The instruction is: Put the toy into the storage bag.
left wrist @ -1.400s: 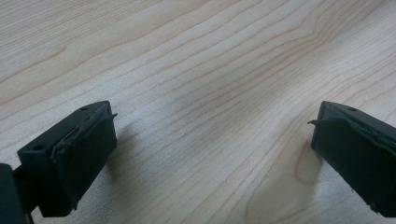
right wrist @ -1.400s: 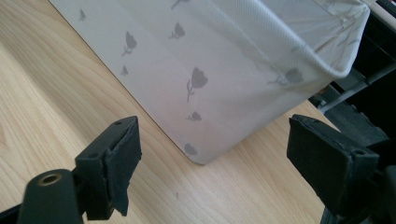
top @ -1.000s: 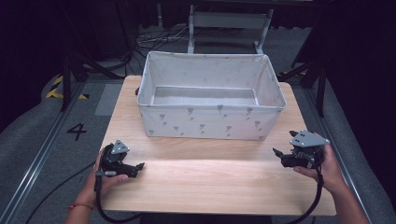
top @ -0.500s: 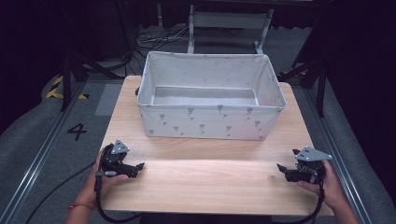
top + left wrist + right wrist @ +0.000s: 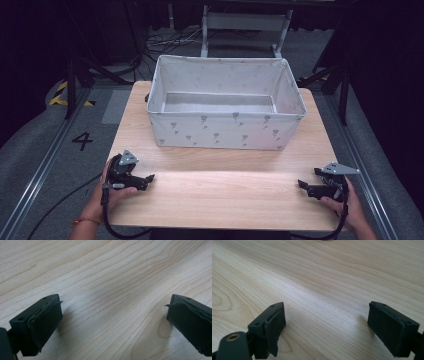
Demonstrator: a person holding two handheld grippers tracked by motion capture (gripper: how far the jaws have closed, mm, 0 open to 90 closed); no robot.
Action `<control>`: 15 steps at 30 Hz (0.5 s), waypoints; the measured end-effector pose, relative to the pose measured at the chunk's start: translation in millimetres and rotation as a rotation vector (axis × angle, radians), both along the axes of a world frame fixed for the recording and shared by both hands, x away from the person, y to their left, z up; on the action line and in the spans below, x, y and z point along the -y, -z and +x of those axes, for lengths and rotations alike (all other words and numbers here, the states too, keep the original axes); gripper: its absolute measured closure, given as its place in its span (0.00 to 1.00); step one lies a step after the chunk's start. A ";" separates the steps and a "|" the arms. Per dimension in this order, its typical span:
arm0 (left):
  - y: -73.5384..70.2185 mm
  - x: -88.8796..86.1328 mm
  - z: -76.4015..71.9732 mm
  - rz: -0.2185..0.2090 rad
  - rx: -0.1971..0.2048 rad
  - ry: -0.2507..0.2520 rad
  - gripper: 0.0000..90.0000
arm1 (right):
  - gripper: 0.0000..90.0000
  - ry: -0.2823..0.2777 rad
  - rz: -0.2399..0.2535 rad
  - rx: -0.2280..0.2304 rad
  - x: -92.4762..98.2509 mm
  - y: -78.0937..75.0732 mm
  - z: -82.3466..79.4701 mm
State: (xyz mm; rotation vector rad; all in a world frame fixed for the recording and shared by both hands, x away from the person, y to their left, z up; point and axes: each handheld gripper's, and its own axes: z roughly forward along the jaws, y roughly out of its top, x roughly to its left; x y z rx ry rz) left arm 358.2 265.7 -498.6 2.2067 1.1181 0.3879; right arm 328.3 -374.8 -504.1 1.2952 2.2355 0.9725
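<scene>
The left gripper (image 5: 148,178) is held low at the near left corner of the wooden table (image 5: 225,192), jaws spread wide with nothing but bare wood seen between them in the left gripper view (image 5: 112,312). The right gripper (image 5: 303,185) is parked at the near right corner, jaws likewise parted and empty, bare grain seen between them in the right gripper view (image 5: 325,322). Both are pointed inward across the boards, well apart from each other. The fabric box (image 5: 225,132) is set at the far middle of the table, open-topped, clear of both grippers.
</scene>
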 end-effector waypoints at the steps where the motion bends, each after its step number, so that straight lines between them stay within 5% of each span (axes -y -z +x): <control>1: -0.1 -0.1 -0.1 0.002 -0.001 0.000 0.01 | 0.17 0.000 0.000 0.000 0.0 0.0 0.0; 15: 0.0 0.2 0.9 -0.001 -0.004 0.000 0.00 | 0.15 0.017 -0.002 -0.002 0.1 0.1 0.1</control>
